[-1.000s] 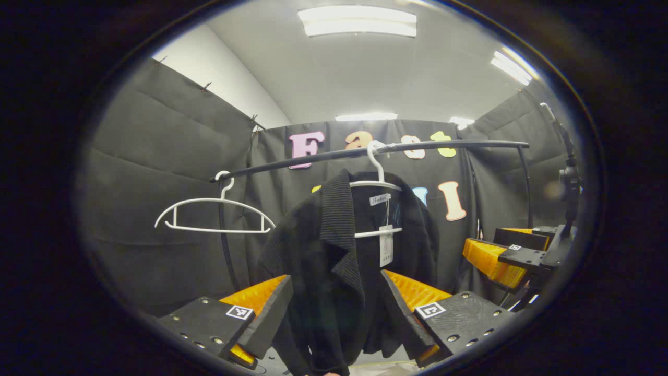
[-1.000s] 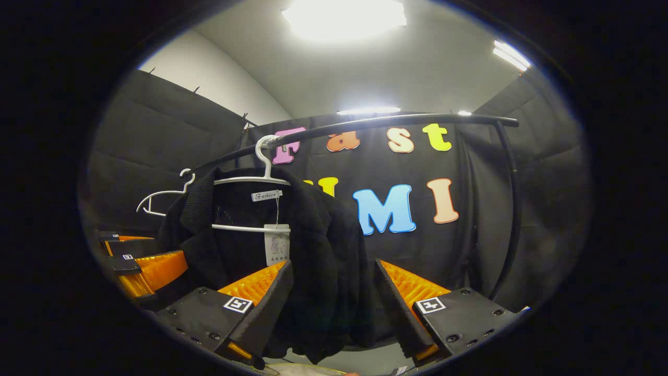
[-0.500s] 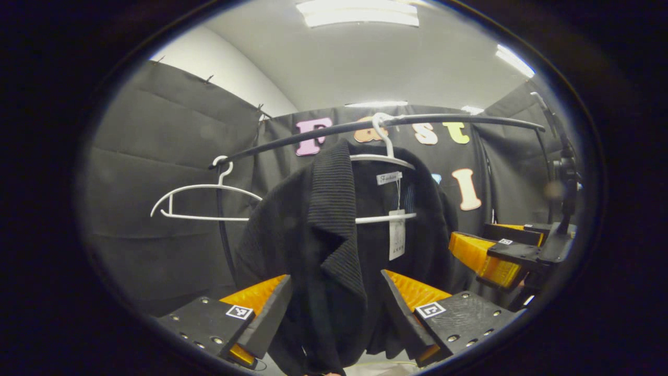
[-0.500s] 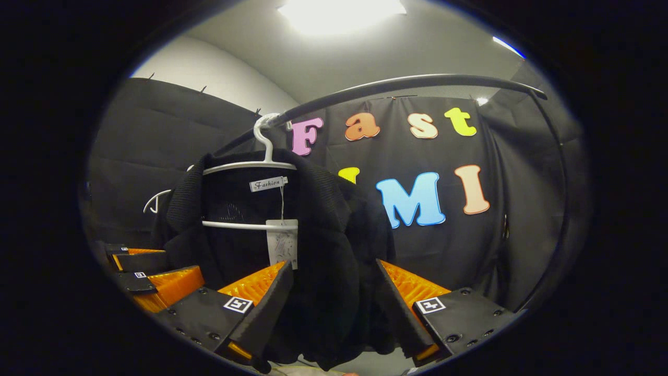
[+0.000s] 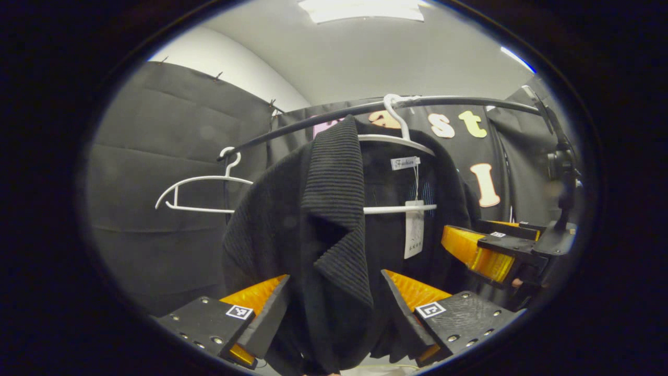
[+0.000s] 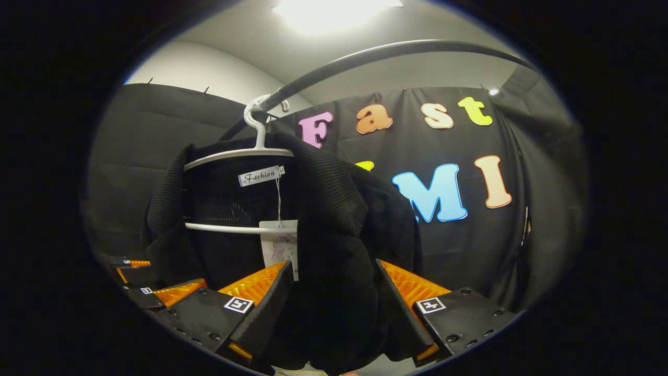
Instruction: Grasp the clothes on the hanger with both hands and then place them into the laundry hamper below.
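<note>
Black jacket (image 5: 323, 219) on white hanger (image 5: 399, 141) (rail above), left tongs (image 5: 334, 308) wide astride its lapel, right tongs (image 6: 331, 308) wide astride its other front edge

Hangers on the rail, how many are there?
2. An empty hanger hangs at the rail's left end; another hanger carries the jacket. Others may be hidden.

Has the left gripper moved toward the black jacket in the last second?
Yes. In the left gripper view the black jacket and the rail it hangs from look larger and closer, so the left gripper has moved forward, jaws open around the lapel.
</note>
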Demonstrator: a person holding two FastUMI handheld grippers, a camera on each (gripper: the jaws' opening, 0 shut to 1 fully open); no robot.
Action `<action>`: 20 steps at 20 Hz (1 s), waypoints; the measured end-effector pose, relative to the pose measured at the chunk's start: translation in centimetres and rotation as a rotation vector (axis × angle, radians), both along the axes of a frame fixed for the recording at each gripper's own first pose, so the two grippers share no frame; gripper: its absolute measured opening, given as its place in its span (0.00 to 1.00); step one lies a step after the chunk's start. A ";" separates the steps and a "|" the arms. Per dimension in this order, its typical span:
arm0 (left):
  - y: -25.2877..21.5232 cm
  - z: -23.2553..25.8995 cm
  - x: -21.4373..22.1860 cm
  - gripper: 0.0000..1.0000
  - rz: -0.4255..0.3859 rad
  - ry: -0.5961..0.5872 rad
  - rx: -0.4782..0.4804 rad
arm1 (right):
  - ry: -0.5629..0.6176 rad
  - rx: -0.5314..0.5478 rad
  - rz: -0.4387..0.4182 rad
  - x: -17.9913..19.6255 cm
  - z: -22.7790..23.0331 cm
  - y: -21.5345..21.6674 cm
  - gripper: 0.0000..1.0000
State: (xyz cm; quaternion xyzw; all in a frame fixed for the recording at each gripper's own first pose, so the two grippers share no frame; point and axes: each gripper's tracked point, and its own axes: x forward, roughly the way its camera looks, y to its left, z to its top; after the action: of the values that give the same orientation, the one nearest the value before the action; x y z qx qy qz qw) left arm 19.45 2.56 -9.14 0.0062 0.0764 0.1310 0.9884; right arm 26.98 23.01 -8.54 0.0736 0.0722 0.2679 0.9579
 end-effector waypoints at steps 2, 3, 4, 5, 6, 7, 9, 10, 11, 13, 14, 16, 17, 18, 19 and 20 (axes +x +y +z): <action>0.1 -0.5 0.4 0.97 0.017 0.004 -0.005 | 0.002 -0.008 0.002 0.5 -0.4 0.4 0.97; 0.2 -0.7 0.6 0.97 0.025 0.006 -0.006 | 0.006 -0.014 0.000 0.7 -0.6 0.5 0.97; 0.3 -1.0 0.9 0.97 0.032 0.011 -0.005 | 0.011 -0.019 0.000 0.9 -1.0 0.7 0.97; 0.4 -1.2 1.0 0.97 0.038 0.015 -0.003 | 0.018 -0.019 0.004 1.0 -1.2 0.8 0.97; 0.4 -1.5 1.0 0.97 0.042 0.020 0.000 | 0.026 -0.019 0.009 1.1 -1.5 1.0 0.97; 0.5 -1.6 1.0 0.97 0.047 0.021 0.006 | 0.034 -0.019 0.011 1.1 -1.7 1.1 0.97; 0.6 -2.1 1.4 0.97 0.055 0.027 0.015 | 0.040 -0.020 0.013 1.3 -2.0 1.5 0.96; 0.7 -2.3 1.5 0.97 0.060 0.032 0.019 | 0.040 -0.022 0.008 1.3 -2.1 1.5 0.95; 0.9 -2.5 1.5 0.97 0.071 0.036 0.023 | 0.043 -0.023 0.007 1.4 -2.2 1.6 0.93; 1.1 -2.6 1.7 0.80 0.077 0.038 0.021 | 0.053 -0.025 0.002 1.7 -2.4 1.9 0.72; 1.2 -2.7 1.7 0.79 0.081 0.041 0.021 | 0.057 -0.028 0.004 1.5 -2.4 1.9 0.70; 1.1 -2.6 1.7 0.80 0.076 0.040 0.019 | 0.065 -0.040 -0.004 1.5 -2.6 1.8 0.62; 2.0 -2.3 1.2 0.68 0.111 0.033 0.036 | 0.062 -0.043 -0.025 1.9 -2.5 1.3 0.42; 2.3 -2.4 1.4 0.56 0.105 0.033 0.031 | 0.069 -0.041 -0.029 2.3 -2.7 1.6 0.23; 2.2 -2.5 1.4 0.45 0.099 0.035 0.025 | 0.080 -0.032 -0.012 1.8 -2.6 1.8 0.20; 2.1 -2.5 1.3 0.44 0.092 0.039 0.024 | 0.086 -0.034 -0.006 2.0 -2.7 2.0 0.20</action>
State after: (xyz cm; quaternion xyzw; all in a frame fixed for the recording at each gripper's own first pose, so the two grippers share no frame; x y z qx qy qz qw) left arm 20.75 4.67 -11.61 0.0173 0.0944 0.1771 0.9795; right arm 28.98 24.98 -11.24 0.0690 0.1176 0.2604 0.9558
